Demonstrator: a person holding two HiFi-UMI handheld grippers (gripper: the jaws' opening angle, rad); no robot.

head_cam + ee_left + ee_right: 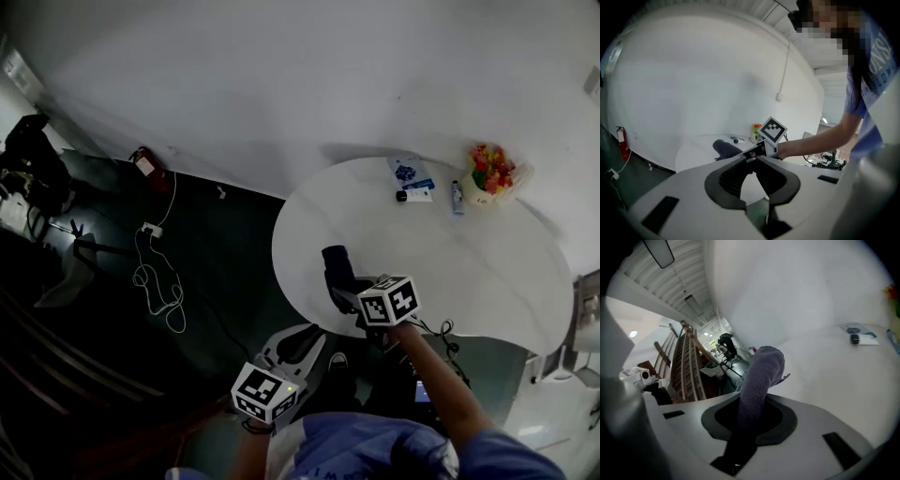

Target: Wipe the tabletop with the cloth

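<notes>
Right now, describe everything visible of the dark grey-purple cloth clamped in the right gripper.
The dark grey-purple cloth, a soft, fine-textured fabric, is bunched into a thick roll and clamped between the jaws of the right gripper. Its rounded free end sticks out forward over the near left part of the white oval tabletop; whether it touches the surface cannot be told.

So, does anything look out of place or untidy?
Nothing is spilled or damaged on the table. Only the cloth looks odd: it is bunched into a roll in the right hand-held gripper, not spread flat. A white cable sprawls on the floor.
</notes>
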